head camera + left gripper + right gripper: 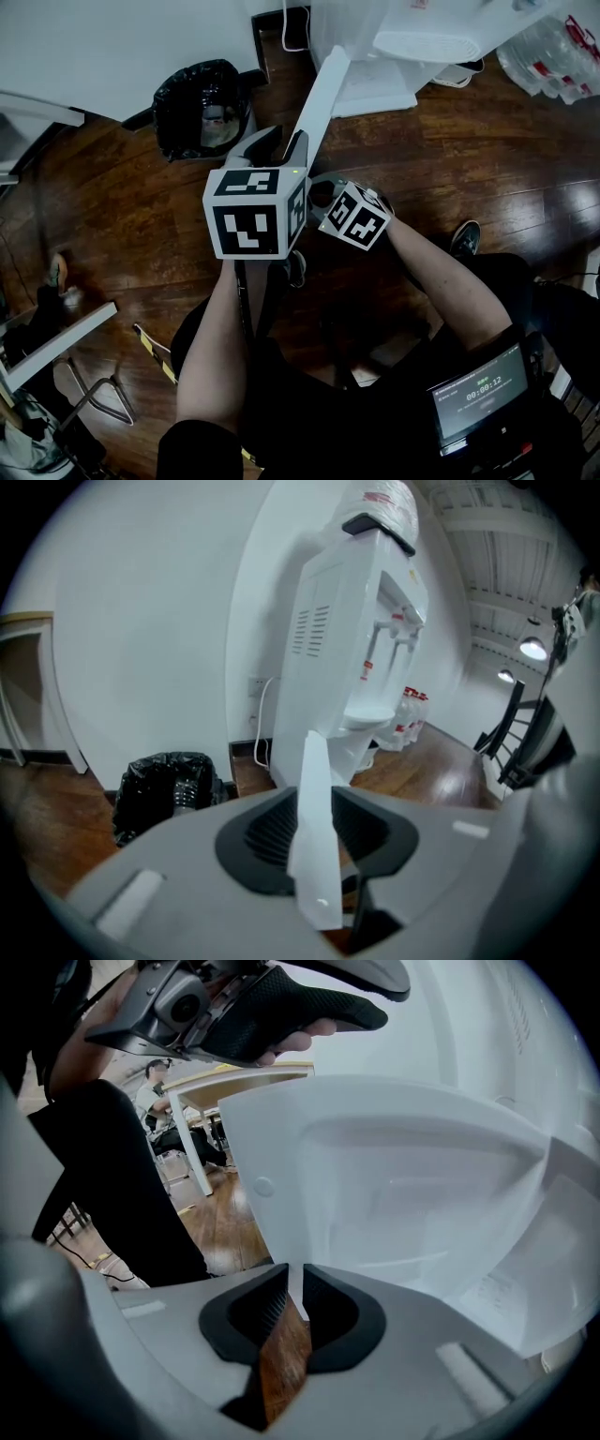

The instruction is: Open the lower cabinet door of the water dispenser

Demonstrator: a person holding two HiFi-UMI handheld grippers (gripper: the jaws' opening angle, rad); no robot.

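Observation:
The white water dispenser [422,37] [347,621] stands against the wall. Its lower cabinet door [323,89] [314,761] [394,1194] is swung out towards me, seen edge-on from above. My left gripper [272,145] [314,808] sits on the door's free edge, the panel running deep between its ribbed pads, which close on it from both sides. My right gripper [323,192] [302,1288] is just beside it, lower on the same edge. Its jaws are nearly together with the thin white edge pinched between them. The left gripper also shows at the top of the right gripper view [253,1007].
A bin with a black bag [199,105] [164,785] stands left of the dispenser by the wall. A pack of water bottles [553,52] lies at the right. A white cable [291,37] hangs behind. A table [244,1077] stands behind me. A small screen [473,398] hangs at my waist.

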